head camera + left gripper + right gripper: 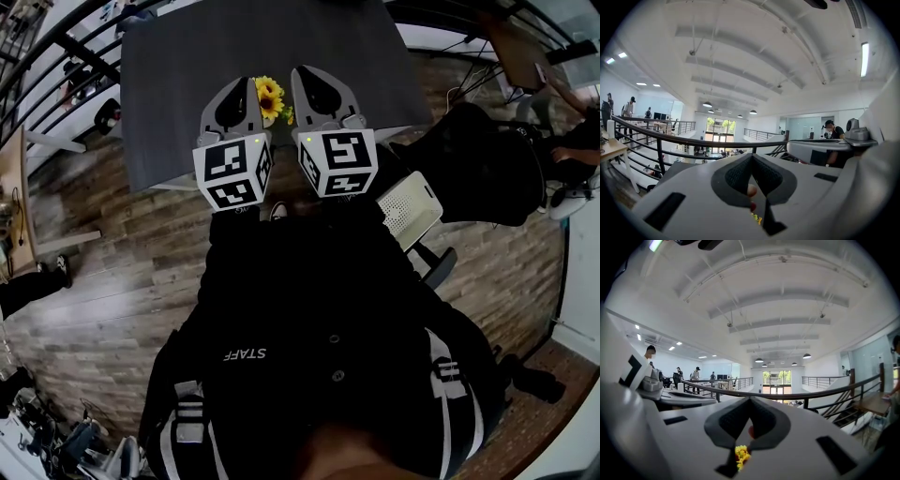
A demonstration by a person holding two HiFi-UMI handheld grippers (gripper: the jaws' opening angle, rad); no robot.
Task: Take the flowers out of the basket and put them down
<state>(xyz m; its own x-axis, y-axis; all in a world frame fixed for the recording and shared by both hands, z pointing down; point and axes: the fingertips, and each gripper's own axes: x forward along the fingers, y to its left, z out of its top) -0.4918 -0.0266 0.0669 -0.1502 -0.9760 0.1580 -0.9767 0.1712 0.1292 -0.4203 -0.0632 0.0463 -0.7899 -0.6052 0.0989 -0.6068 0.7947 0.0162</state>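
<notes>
My right claw (750,405) is shut tight on nothing. My left claw (751,163) looks pressed together and empty too. Both point nearly level, side by side at upper centre of the head view, flanking the yellow flowers (270,99) on the grey bench (178,84). I can make out no basket there. I judge this parked pose would suit either readying a reach or having just let go.

flowers (270,97): between left hand-held gripper (240,86) and right hand-held gripper (304,75) | both over table (187,75) near edge
</notes>
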